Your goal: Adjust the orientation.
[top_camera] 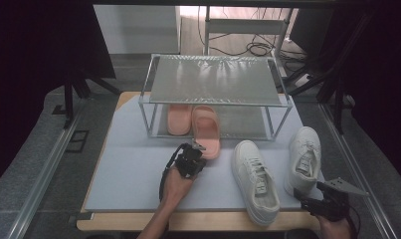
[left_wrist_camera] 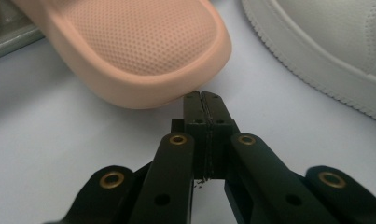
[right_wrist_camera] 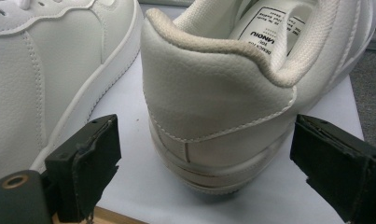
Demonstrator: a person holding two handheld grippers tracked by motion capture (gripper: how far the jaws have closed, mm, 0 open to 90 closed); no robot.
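A pink slipper (top_camera: 206,130) lies with its toe on the rack's lower shelf and its heel out on the mat. A second pink slipper (top_camera: 179,119) rests on that shelf beside it. My left gripper (top_camera: 200,147) is shut with nothing between its jaws. In the left gripper view its tips (left_wrist_camera: 205,95) sit right at the rim of the slipper's heel (left_wrist_camera: 148,46). Two white sneakers (top_camera: 256,180) (top_camera: 304,158) stand on the mat. My right gripper (top_camera: 310,201) is open, its pads (right_wrist_camera: 90,158) on either side of the right sneaker's heel (right_wrist_camera: 213,93), apart from it.
A metal two-shelf rack (top_camera: 215,79) stands at the back of the pale mat (top_camera: 133,174); its top shelf is bare. The wooden table edge (top_camera: 188,221) runs along the front. Cables lie on the floor behind the rack.
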